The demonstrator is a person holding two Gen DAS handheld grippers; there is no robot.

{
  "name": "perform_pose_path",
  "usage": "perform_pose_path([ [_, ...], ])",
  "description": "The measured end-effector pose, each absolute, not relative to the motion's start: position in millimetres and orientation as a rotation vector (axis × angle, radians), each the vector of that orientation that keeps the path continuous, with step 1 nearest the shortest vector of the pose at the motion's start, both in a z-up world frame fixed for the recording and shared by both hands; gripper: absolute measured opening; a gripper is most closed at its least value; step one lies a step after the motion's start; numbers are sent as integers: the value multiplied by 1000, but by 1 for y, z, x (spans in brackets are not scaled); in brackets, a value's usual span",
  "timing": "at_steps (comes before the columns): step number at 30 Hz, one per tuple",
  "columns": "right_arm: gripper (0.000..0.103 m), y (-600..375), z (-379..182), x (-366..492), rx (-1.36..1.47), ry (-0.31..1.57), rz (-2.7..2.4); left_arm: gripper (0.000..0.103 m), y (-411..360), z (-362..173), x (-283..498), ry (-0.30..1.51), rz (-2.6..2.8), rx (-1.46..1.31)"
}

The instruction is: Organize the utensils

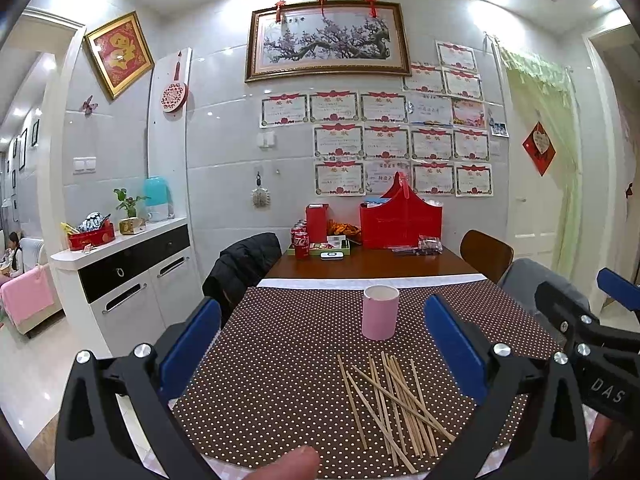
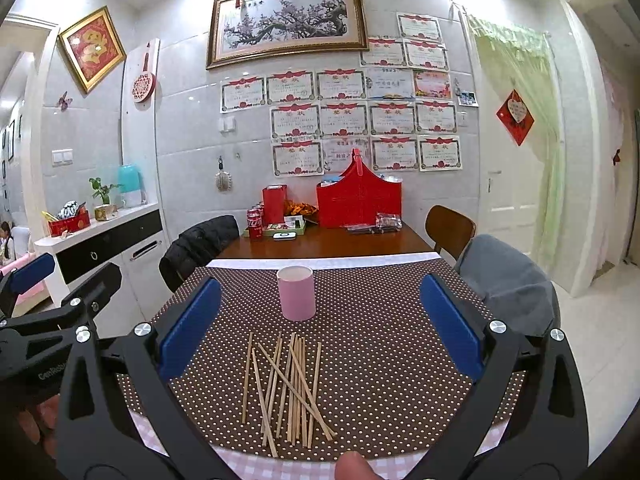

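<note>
Chopsticks, a loose heap of pale wooden sticks [image 2: 286,388], lie on the brown polka-dot cloth of the tabletop [image 2: 380,360], low in the frame and centred between your right claw [image 2: 320,328] fingers, which are spread wide and hold nothing. Their long axes run mostly away from you, toward the pink cylindrical cup [image 2: 296,293] standing upright just beyond them; a few cross diagonally. In the left wrist view the same heap [image 1: 394,404] sits right of centre, closer to the right finger of your left claw [image 1: 320,340], also released and empty. By my reckoning the right claw is better lined up, so close across the sticks, not along them.
</note>
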State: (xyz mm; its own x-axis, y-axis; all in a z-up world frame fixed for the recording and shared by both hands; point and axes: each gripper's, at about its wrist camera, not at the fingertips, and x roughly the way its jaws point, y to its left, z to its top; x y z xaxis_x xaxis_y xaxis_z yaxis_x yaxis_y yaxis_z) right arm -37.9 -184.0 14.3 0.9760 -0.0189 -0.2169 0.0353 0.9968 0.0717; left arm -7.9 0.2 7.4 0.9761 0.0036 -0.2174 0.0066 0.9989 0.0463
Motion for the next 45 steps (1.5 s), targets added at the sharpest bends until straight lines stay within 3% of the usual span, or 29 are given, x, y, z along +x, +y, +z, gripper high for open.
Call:
perform_pose_path([
  [45, 97, -189, 6, -25, 56, 238, -4, 99, 8, -1, 6, 259, -8, 42],
])
